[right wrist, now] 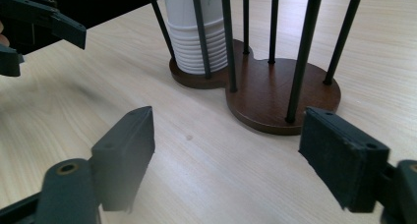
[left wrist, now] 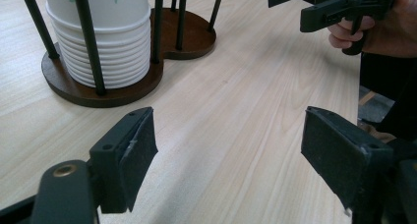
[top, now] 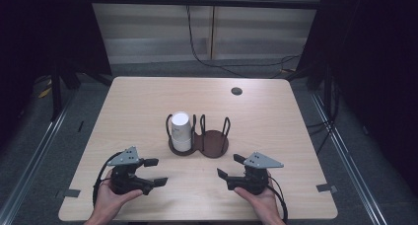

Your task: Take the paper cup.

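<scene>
**Both grippers released, cup holder standing ahead of them**

Nearest the high camera, two hands come in from the bottom edge, each holding a gripper on the wooden surface (top: 148,96). Left gripper (top: 155,171): jaws spread wide, nothing between them, released. Right gripper (top: 228,166): jaws likewise spread, nothing held, released. The two are well apart and angled inward toward each other.

Ahead of both grippers, roughly midway between them, stands a dark wooden holder (top: 213,145) with two round bays joined in a figure-eight base and upright black rods around each bay. The bay nearer the left gripper contains a stack of white paper cups (top: 181,131), upright and nested, mouths down, rims resting on the base. The bay nearer the right gripper is empty.

In the left gripper view, the cup stack (left wrist: 108,42) sits ahead and to the left of the open jaws; the right gripper (left wrist: 314,10), in a hand, appears far ahead at upper right. In the right gripper view, the holder (right wrist: 275,94) lies directly ahead of the jaws, not touching them.

Beyond the holder, a small dark round grommet (top: 236,91) is set into the surface.
</scene>
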The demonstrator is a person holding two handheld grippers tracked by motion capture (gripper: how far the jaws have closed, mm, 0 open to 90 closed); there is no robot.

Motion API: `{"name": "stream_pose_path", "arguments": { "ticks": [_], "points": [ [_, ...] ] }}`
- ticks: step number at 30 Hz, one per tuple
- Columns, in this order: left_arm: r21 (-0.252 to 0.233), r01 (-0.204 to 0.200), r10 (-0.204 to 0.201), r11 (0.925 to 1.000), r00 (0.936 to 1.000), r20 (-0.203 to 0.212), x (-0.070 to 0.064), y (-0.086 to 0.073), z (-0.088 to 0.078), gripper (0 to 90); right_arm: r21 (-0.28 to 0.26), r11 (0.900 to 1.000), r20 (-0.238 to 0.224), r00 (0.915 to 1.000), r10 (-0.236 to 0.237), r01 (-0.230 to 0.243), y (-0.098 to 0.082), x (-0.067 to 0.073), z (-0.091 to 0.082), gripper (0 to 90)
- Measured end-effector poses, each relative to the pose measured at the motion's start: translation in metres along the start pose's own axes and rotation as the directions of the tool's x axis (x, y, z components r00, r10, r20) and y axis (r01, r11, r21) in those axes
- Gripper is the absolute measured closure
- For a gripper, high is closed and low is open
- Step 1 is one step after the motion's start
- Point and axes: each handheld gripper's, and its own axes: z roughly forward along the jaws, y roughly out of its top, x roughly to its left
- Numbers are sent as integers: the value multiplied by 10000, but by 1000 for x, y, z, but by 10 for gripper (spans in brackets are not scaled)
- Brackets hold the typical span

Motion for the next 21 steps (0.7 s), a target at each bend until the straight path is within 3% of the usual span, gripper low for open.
{"name": "stream_pose_path", "arguments": {
  "ticks": [2,4,8,9,10,12,18,21],
  "points": [
    [47,108,-108,9999,9999,32,1,0,0,236,-28,10000,-132,9999,17,-18,1,0,-1,218],
    [307,-73,74,9995,10000,-32,1,3,0,259,15,10000,-179,9998,35,-35,1,0,-3,217],
    [324,-223,225,9992,9997,-83,0,8,-1,269,8,10000,-264,9996,61,-61,1,1,-5,213],
    [257,-230,233,9994,9997,-104,0,10,-1,269,8,10000,-264,9996,61,-61,1,1,-5,213],
    [92,-247,248,9997,9996,-125,0,10,-2,282,172,9990,-591,9974,422,-412,0,1,-6,256],
    [53,-347,347,9994,9993,-171,1,13,-2,287,225,9987,-601,9971,477,-464,-1,2,-4,230],
    [-13,-387,387,9992,9991,-148,4,29,-3,293,453,9985,-691,9971,325,-294,0,6,-3,210],
    [34,-648,648,9979,9978,115,4,34,-4,426,495,9984,-638,9975,303,-272,0,6,-4,204]
  ]
}}
